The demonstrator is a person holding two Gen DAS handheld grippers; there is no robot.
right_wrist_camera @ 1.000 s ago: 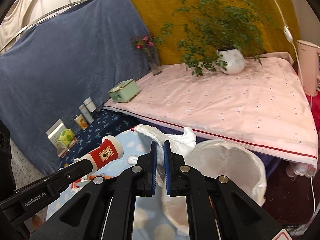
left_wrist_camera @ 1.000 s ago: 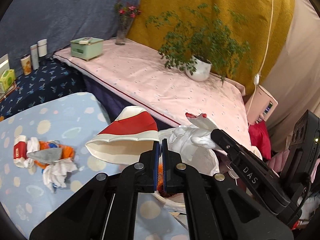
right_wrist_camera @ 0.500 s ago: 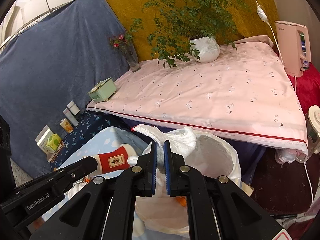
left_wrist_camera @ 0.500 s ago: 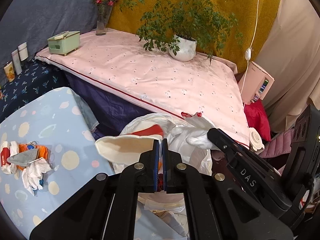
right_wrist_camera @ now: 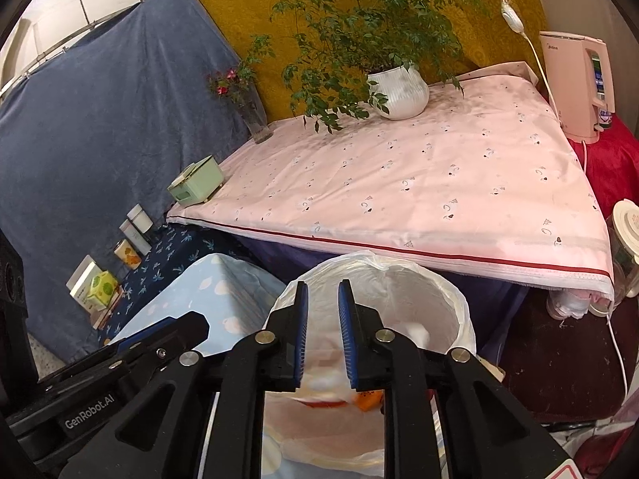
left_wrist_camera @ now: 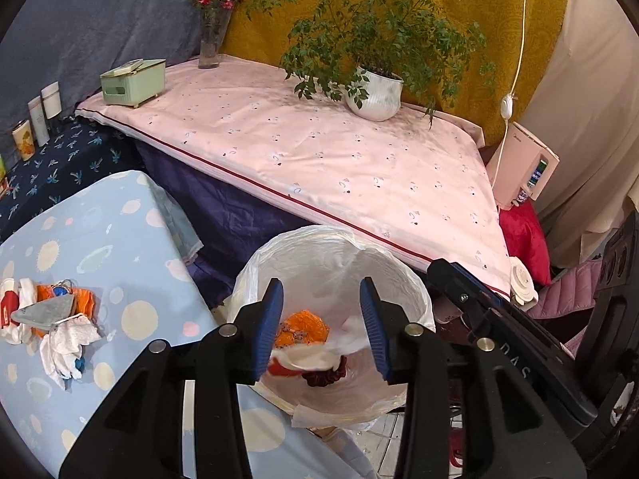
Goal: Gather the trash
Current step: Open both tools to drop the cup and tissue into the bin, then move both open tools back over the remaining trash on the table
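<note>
A bin lined with a white plastic bag (left_wrist_camera: 319,247) stands beside the light blue table (left_wrist_camera: 131,247); it also shows in the right wrist view (right_wrist_camera: 451,299). Inside lie a red-and-white paper cup (left_wrist_camera: 299,361), an orange wrapper (left_wrist_camera: 303,325), white tissue (left_wrist_camera: 351,337) and a dark scrap. My left gripper (left_wrist_camera: 321,327) is open and empty above the bin. My right gripper (right_wrist_camera: 322,339) is open and empty above the bin. A pile of trash (left_wrist_camera: 52,319) lies on the table at the left: white tissues, orange wrapper, grey piece.
A pink-sheeted bed (left_wrist_camera: 319,151) lies behind the bin with a potted plant (left_wrist_camera: 375,92), a green box (left_wrist_camera: 133,82) and a flower vase (left_wrist_camera: 209,44). Cans and boxes (left_wrist_camera: 38,119) stand on a dark blue surface. A pink appliance (left_wrist_camera: 523,167) stands at the right.
Both grippers have opened above the bin. The paper cup has dropped from the left gripper and the white tissue from the right gripper into the bag.
</note>
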